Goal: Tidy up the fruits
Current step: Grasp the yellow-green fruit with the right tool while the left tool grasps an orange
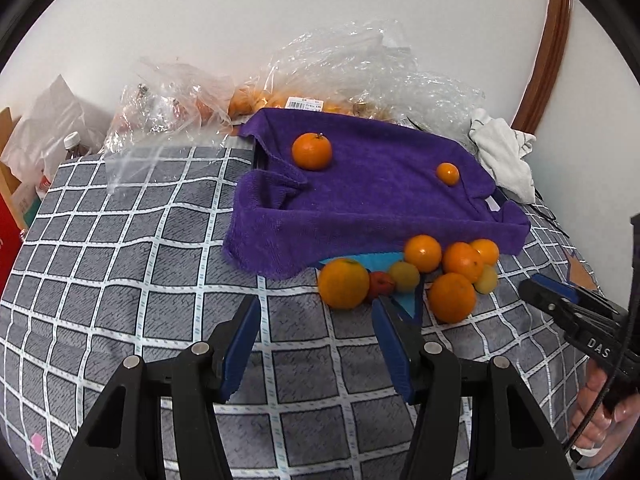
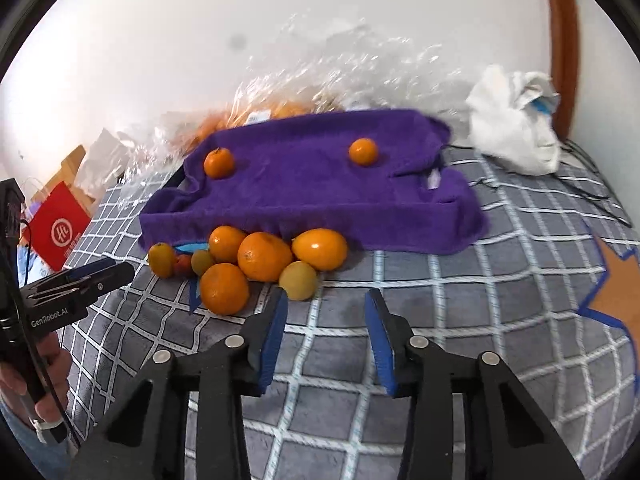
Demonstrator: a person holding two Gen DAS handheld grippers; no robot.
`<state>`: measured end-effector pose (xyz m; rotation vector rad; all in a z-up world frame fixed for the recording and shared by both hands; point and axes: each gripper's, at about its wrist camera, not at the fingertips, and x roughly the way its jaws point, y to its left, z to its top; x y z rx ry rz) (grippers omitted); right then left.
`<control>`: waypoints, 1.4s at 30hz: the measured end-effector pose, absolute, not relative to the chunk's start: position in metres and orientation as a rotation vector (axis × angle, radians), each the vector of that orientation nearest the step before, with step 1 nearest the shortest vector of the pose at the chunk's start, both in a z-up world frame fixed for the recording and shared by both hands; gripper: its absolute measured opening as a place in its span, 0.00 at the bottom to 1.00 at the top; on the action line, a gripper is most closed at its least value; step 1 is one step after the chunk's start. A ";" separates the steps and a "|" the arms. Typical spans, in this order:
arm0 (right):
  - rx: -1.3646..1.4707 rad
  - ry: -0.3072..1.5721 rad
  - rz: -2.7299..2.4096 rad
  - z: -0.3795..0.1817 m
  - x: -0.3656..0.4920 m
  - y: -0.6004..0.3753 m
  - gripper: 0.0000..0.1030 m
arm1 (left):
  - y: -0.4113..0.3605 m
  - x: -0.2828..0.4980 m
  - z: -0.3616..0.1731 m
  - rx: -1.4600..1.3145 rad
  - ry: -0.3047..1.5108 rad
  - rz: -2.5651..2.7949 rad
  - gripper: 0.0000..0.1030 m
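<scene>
The fruit pile point(image 1: 416, 276) lay on the checked cloth point(image 1: 140, 264), against the near edge of the purple towel point(image 1: 380, 200). In it I counted five oranges, two yellowish fruits and one small red fruit point(image 1: 381, 285), all touching or nearly so, partly on a blue sheet point(image 1: 384, 264). Two more oranges sat well apart on top of the towel: a larger one point(image 1: 312, 151) to the far left and a smaller one point(image 1: 447, 174) to the right.

My left gripper point(image 1: 316, 308) was spread wide and held nothing; its right fingertip stood just in front of the red fruit, and I could not tell if it touched. My right gripper point(image 2: 326, 300) also gaped wide and empty, its left fingertip just beside the nearest yellowish fruit point(image 2: 298, 280); contact was unclear.

Beyond the towel lay clear plastic bags point(image 1: 340, 76) with more orange fruit inside, uncountable. A white cloth point(image 1: 504, 156) sat at the far right, a red bag point(image 2: 58, 228) at the left.
</scene>
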<state>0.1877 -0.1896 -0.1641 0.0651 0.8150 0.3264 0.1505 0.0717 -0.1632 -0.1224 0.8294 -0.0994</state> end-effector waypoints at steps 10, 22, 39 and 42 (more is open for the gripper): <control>0.039 0.858 0.351 -0.183 0.208 -0.170 0.37 | 0.082 0.149 -0.183 -0.195 0.801 -0.214 0.52; -0.014 0.830 0.349 -0.184 0.198 -0.172 0.26 | 0.077 0.164 -0.179 -0.226 0.851 -0.226 0.50; -0.025 0.827 0.358 -0.188 0.171 -0.208 0.26 | 0.084 0.172 -0.186 -0.331 0.809 -0.231 0.32; -0.014 0.840 0.353 -0.190 0.173 -0.208 0.26 | 0.093 0.166 -0.187 -0.357 0.806 -0.228 0.32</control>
